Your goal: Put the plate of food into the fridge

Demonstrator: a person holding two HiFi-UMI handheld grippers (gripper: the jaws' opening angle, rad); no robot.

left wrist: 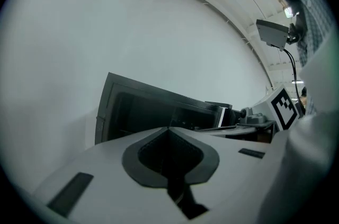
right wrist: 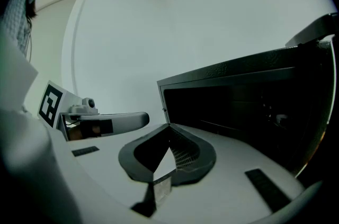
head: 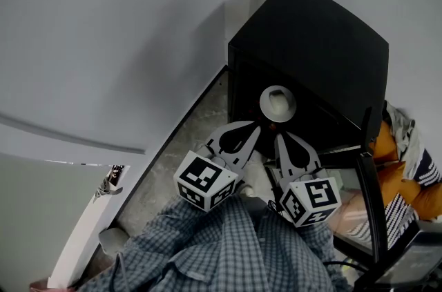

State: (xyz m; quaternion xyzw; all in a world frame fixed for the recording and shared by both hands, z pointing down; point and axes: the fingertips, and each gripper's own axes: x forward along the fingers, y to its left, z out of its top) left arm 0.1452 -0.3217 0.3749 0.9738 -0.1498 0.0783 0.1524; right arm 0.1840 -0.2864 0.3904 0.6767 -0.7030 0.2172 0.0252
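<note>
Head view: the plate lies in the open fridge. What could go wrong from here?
The plate seems near the front edge of the fridge, so the open door could strike it when swung shut. The left gripper and right gripper, both shut, hang close together and could knock each other.

head view: steeply down over fridge (head: 311, 28) | gripper views: near-level, close, both share fridge opening

Dim, even light; fisheye-warped edges; murky fridge (head: 311, 28) interior.
</note>
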